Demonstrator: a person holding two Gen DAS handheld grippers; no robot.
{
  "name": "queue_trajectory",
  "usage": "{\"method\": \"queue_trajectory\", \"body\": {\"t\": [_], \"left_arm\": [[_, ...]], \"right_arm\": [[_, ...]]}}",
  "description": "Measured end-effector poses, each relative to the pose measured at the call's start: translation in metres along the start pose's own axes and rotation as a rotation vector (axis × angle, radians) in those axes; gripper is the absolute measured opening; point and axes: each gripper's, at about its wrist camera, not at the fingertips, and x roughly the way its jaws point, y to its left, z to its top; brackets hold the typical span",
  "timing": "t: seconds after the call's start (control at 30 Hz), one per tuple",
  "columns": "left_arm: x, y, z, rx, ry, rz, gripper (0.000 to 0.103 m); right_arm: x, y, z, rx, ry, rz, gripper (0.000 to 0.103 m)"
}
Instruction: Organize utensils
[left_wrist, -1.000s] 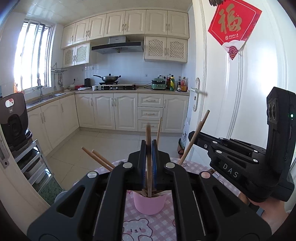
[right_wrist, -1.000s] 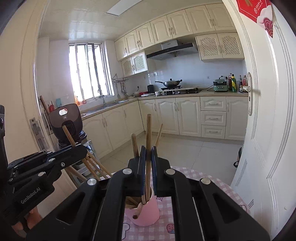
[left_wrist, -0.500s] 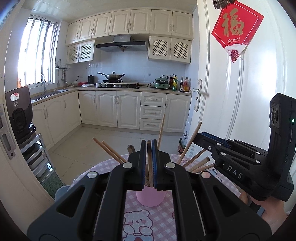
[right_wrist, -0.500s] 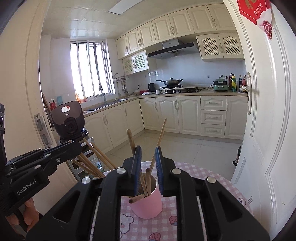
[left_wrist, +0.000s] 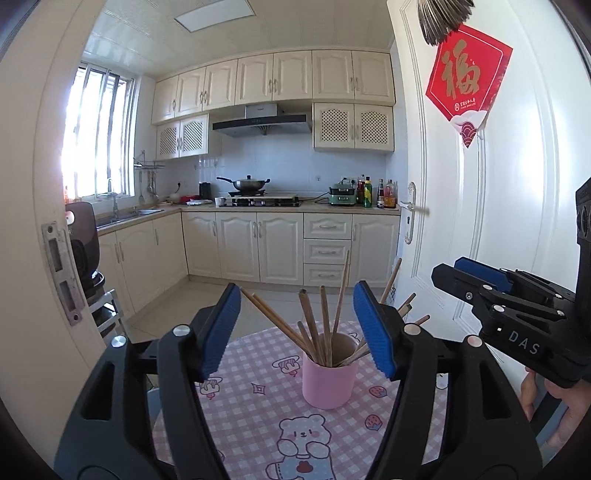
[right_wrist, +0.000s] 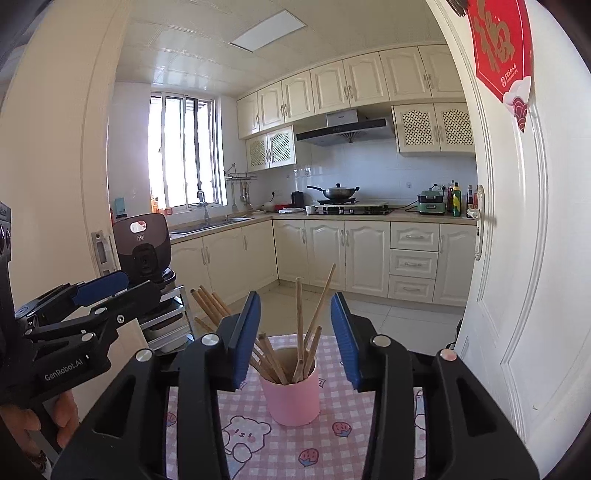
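Observation:
A pink cup (left_wrist: 329, 380) stands on a small table with a pink checked cloth (left_wrist: 258, 424). Several wooden chopsticks (left_wrist: 321, 332) stand in it, fanned outward. My left gripper (left_wrist: 297, 325) is open and empty, raised just in front of the cup, its blue pads (left_wrist: 221, 328) wide apart. In the right wrist view the same cup (right_wrist: 290, 391) and chopsticks (right_wrist: 299, 332) sit between the open, empty right gripper (right_wrist: 295, 328). The right gripper also shows at the right of the left wrist view (left_wrist: 491, 291), and the left gripper at the left of the right wrist view (right_wrist: 99, 291).
A white door (left_wrist: 480, 206) with a red paper sign (left_wrist: 467, 75) stands close on the right. A door frame (left_wrist: 44, 258) is on the left, with a dark appliance (right_wrist: 142, 247) on a metal rack behind it. Kitchen cabinets (left_wrist: 280, 251) lie beyond.
Both grippers have opened and let go of the chopsticks they held upright over the cup; those chopsticks now stand in the cup. Both grippers have drawn back a little.

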Motion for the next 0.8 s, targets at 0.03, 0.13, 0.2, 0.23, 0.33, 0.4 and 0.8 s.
{"method": "queue_trajectory", "body": {"t": [0.03, 0.13, 0.2, 0.23, 0.33, 0.4, 0.8], "left_arm": [[-0.004, 0.001, 0.001, -0.001, -0.009, 0.007, 0.072], [-0.018, 0.003, 0.001, 0.010, -0.036, 0.040, 0.079], [-0.027, 0.005, 0.000, 0.012, -0.055, 0.058, 0.085], [-0.032, 0.007, 0.000, 0.010, -0.066, 0.061, 0.086], [-0.048, 0.011, -0.003, -0.005, -0.095, 0.073, 0.092], [-0.056, 0.013, -0.005, -0.011, -0.107, 0.079, 0.094], [-0.091, 0.013, -0.025, -0.006, -0.102, 0.087, 0.096]], "right_arm": [[-0.004, 0.002, 0.000, -0.005, -0.005, -0.005, 0.041], [-0.017, 0.009, -0.002, -0.014, -0.023, -0.010, 0.043], [-0.025, 0.014, -0.004, -0.015, -0.025, -0.017, 0.045], [-0.029, 0.016, -0.005, -0.014, -0.030, -0.015, 0.046], [-0.040, 0.027, -0.009, -0.023, -0.040, -0.013, 0.049], [-0.047, 0.033, -0.013, -0.028, -0.046, -0.009, 0.051], [-0.076, 0.061, -0.030, -0.072, -0.073, -0.035, 0.076]]}}
